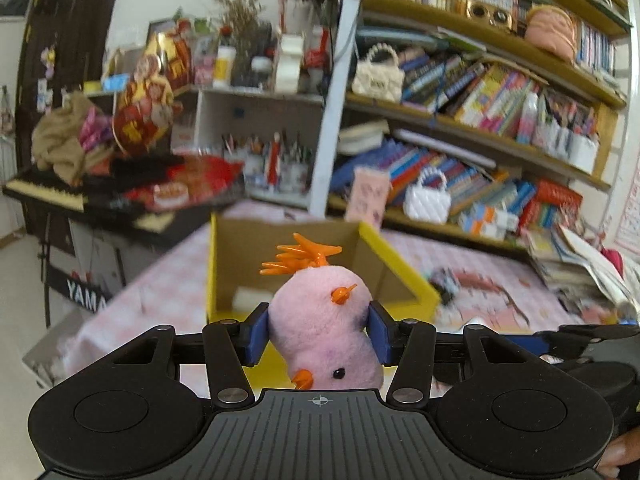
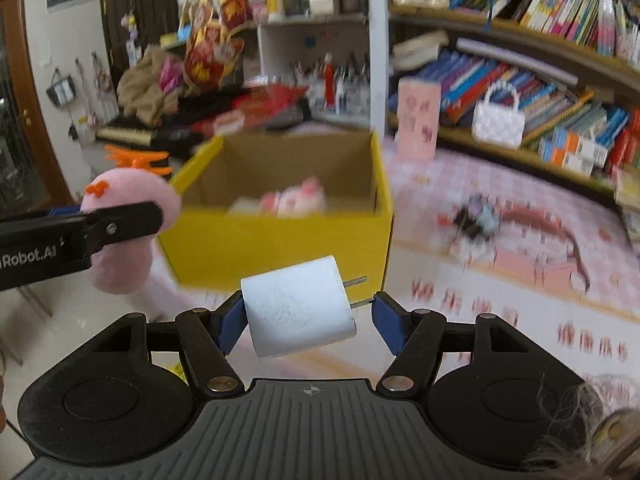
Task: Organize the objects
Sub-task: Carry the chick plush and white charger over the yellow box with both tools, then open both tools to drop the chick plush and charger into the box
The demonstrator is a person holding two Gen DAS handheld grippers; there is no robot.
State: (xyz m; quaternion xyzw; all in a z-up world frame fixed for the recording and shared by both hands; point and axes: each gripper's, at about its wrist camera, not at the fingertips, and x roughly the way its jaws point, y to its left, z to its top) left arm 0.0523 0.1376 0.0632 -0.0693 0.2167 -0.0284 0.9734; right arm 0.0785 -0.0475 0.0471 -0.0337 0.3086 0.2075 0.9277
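We take the yellow box [image 2: 280,236] as our landmark: it sits open-topped on the pink checked cloth [image 2: 500,300], its brown inside showing. Our left gripper [image 1: 318,334] is clamped on the pink chick [image 1: 326,328], both blue pads [image 1: 256,338] pressed into its soft body; the toy hangs head-down, its beak and black eye toward the camera and its orange feet pointing up toward the box. From the right wrist view the chick [image 2: 128,232] is held just left of the box's near left corner, clear of the cloth. Our right gripper [image 2: 304,322] has the white charger [image 2: 298,308] between its fingers: the left pad [image 2: 230,326] touches the charger's body, and the tip of one metal prong meets the right pad, so the charger is pinched lengthwise and tilted. It is in front of the box's near wall, above the cloth. Inside the box, toward the near wall, lie pale pink-and-white things [image 2: 296,200], too blurred to name. To the right of the box a small dark toy [image 2: 476,220] lies on the cloth, also blurred. Behind the box a pink carton [image 2: 418,120] stands upright, with a white handbag [image 2: 498,120] on the bookshelf [image 2: 520,152] to its right.
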